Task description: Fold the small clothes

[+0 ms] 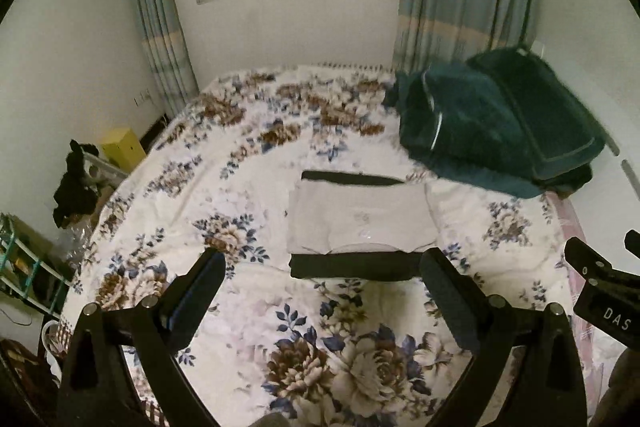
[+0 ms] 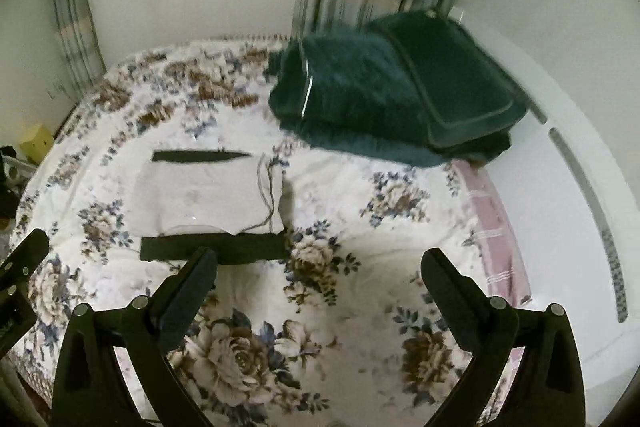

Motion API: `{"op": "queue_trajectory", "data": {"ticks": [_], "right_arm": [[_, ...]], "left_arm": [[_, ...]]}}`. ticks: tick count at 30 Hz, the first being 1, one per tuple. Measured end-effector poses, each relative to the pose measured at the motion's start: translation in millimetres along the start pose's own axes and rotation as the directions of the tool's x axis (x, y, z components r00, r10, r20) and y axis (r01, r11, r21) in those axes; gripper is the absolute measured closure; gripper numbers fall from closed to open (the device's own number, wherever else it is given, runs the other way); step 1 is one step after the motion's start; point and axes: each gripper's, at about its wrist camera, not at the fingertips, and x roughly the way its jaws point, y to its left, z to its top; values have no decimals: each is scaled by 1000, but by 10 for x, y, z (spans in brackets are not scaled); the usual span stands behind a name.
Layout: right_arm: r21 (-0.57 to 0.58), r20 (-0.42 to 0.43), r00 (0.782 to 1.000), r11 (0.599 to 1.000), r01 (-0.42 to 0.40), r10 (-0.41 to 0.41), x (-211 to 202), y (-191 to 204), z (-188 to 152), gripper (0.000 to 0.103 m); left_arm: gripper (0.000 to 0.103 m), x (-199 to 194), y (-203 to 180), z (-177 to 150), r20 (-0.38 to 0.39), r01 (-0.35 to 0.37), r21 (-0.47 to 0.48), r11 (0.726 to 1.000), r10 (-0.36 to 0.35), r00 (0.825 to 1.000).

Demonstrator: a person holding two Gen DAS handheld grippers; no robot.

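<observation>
Floral bedspread [image 1: 248, 307] blurs beyond folded underwear [image 1: 360, 223]; both tongs [image 1: 320, 267] [image 2: 318, 267] gape.

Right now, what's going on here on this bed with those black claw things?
A person is folding small clothes with a two-finger gripper in each hand. A pale grey garment with black bands lies flat on the floral quilt. The left gripper and the right gripper are both open and empty, just short of its near black edge, neither touching it. A pile of dark green bedding sits at the far corner, out of the way.
</observation>
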Motion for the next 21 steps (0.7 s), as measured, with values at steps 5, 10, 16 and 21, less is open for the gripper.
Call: {"op": "queue_trajectory", "data": {"ticks": [5, 10, 16, 21], "right_arm": [[6, 88, 996, 1000, -19, 19, -855, -213, -89, 0], [12, 149, 988, 999, -43, 41, -1469, -387, -155, 0], [11, 198, 978, 998, -67, 63, -2005, -531, -243, 0], [2, 188, 978, 996, -91, 90, -2258, -604, -300, 0]], "left_arm": [[3, -589, -30, -34, 59, 7, -3, 1000, -7, 998], [3, -1029, -60, -82, 97, 34, -10, 999, -33, 995], [3, -1460, -94, -142, 137, 26, -13, 1000, -24, 990], [3, -1643, -113, -171, 105, 21, -32, 999, -18, 994]]}}
